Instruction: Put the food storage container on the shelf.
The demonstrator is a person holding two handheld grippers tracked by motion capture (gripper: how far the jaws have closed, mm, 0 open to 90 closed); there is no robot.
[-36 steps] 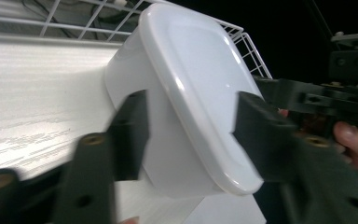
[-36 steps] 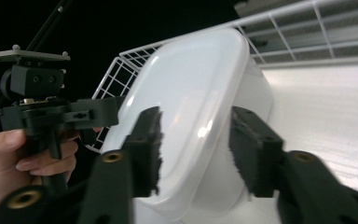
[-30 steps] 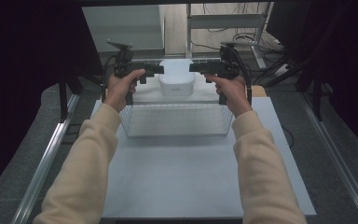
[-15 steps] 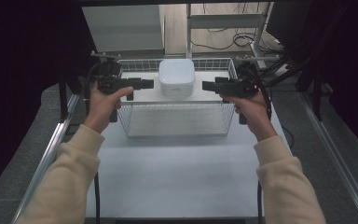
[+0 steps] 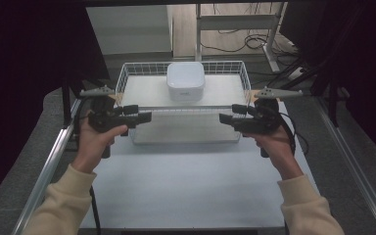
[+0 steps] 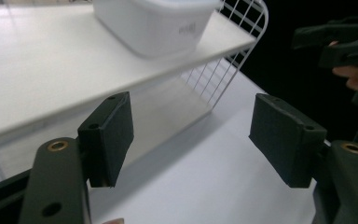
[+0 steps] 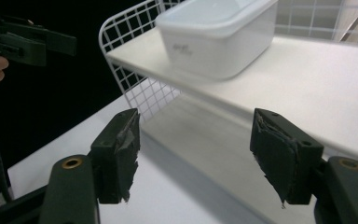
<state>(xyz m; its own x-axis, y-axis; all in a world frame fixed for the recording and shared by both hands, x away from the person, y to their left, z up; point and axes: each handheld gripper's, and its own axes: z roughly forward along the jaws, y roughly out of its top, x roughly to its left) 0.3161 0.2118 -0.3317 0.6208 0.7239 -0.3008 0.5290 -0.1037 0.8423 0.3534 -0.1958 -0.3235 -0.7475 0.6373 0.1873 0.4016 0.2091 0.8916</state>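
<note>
White lidded container (image 5: 185, 81) sits on the upper shelf (image 5: 142, 93) of a white wire rack (image 5: 127, 73), ahead of both grippers and between them, nearer the rack's far side. The rack stands on the white worktop (image 5: 191, 186).

The left gripper (image 5: 144, 117) is held in the person's left hand (image 5: 95, 139) just off the rack's near left corner, pointing inward toward the other gripper. In the left gripper view its jaws stand wide apart with nothing between them; the shelf edge runs just beyond its left pad (image 6: 109, 135), and the container (image 6: 154, 23) lies further ahead on the shelf. The right gripper (image 6: 335, 42) shows in that view at the upper right, well apart.

The right gripper (image 5: 225, 119) is held in the right hand (image 5: 274, 144) just off the rack's near right corner, pointing inward. In the right gripper view its jaws are also spread with nothing held; the pads (image 7: 279, 154) look worn and frayed at the edges. Ahead of them lie the shelf and the container (image 7: 219, 35), with faint lettering on its side. The left gripper (image 7: 28, 44) shows there at the upper left. Neither gripper touches the rack.
</note>
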